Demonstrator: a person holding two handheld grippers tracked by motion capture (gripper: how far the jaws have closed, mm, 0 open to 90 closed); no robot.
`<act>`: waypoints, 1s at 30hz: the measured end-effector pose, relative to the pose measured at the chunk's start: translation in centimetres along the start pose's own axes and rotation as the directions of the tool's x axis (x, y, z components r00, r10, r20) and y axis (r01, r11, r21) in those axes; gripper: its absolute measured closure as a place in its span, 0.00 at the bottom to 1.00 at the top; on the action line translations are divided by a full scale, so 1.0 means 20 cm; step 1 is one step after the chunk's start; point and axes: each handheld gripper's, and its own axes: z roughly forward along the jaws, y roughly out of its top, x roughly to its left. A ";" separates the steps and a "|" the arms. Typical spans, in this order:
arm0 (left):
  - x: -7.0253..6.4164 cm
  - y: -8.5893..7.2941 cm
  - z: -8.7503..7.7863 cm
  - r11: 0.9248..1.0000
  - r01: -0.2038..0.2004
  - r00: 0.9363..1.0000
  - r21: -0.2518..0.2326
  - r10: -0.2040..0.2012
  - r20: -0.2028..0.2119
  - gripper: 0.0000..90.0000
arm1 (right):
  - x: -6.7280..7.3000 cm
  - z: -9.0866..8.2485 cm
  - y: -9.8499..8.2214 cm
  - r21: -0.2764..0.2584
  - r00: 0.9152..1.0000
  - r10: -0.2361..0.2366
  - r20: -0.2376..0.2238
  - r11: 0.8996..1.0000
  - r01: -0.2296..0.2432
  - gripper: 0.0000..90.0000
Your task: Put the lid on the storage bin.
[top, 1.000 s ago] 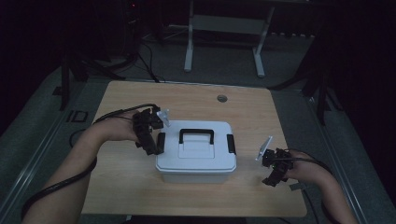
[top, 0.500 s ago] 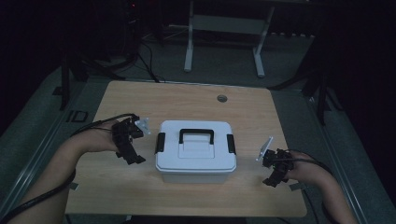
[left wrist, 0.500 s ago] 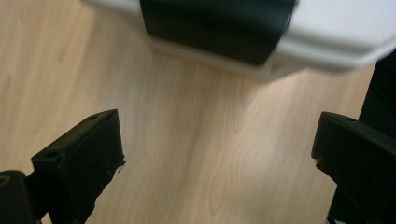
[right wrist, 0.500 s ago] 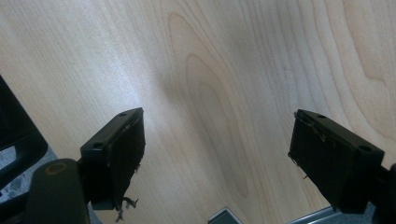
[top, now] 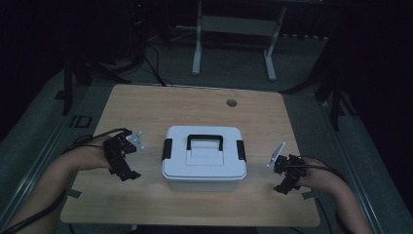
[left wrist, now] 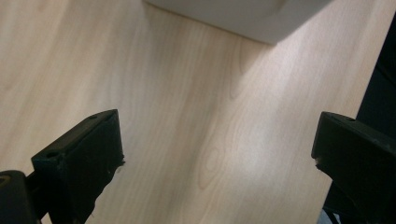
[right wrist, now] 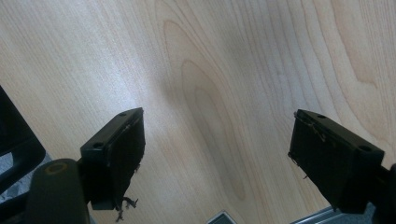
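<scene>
White lidded storage box (top: 204, 158), black handle and side latches, centred on bench (top: 195, 105). Left claw (top: 125, 171) and right claw (top: 284, 185) flank it, both wide and empty, apart from it. Risk: an uneven grab at the latches could skid or tilt the box.

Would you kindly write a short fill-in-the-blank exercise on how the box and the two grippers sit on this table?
1. The white box has a carry handle coloured ____.
2. Both jaws of the left gripper stand ____, with bare wood between them.
3. The right gripper sits on the box's ____ side in the high view.
4. The box rests on a table made of ____.

Missing words: black; open; right; wood
</scene>
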 end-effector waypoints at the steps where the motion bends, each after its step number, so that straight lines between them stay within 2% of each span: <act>1: 0.00 -0.02 0.01 1.000 0.003 1.000 -0.001 -0.003 0.000 0.02 | 0.00 0.00 0.00 0.000 1.000 0.003 0.000 1.000 -0.003 0.20; 15: -0.03 -0.10 0.11 1.000 0.025 1.000 -0.006 -0.025 0.013 0.02 | -0.01 0.02 -0.02 -0.022 1.000 0.016 -0.002 1.000 -0.017 0.20; 23: -0.05 -0.14 0.18 0.999 0.030 0.999 -0.023 -0.030 0.021 0.02 | -0.01 0.04 -0.03 -0.041 1.000 0.024 -0.002 0.999 -0.024 0.20; 30: -0.06 -0.18 0.24 0.999 0.046 0.998 -0.026 -0.045 0.031 0.02 | 0.00 0.07 -0.03 -0.035 1.000 0.023 -0.004 0.999 -0.023 0.20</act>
